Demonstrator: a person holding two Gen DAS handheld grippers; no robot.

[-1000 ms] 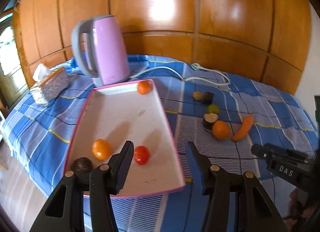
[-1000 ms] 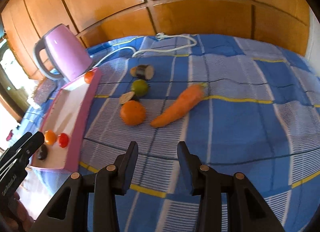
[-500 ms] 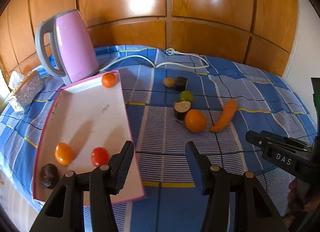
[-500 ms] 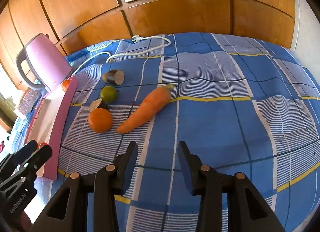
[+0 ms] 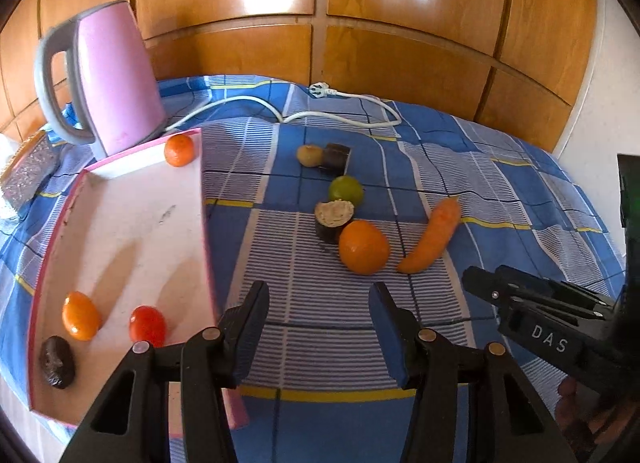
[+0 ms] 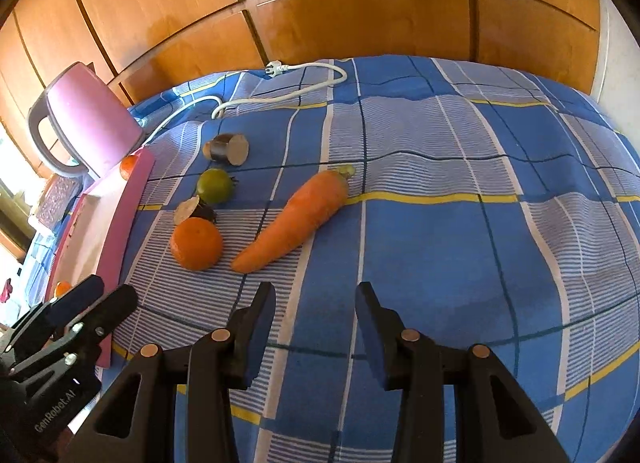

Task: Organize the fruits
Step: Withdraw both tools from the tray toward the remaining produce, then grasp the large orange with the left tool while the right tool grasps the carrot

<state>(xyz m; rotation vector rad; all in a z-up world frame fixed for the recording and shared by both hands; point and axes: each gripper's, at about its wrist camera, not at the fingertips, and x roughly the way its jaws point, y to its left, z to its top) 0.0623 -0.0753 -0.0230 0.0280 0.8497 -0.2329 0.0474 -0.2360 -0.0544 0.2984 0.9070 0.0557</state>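
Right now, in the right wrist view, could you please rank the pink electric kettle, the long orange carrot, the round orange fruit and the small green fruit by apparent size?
1. Pink electric kettle and long orange carrot: similar; the carrot lies nearer, so unsure.
2. Round orange fruit.
3. Small green fruit.

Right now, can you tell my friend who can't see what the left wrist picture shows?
The open left tool hovers over a blue checked cloth, facing an orange, a carrot, a green fruit and dark cut pieces. On the left, a pink-rimmed tray holds four small fruits beside a pink kettle. The right tool pokes in from the right.
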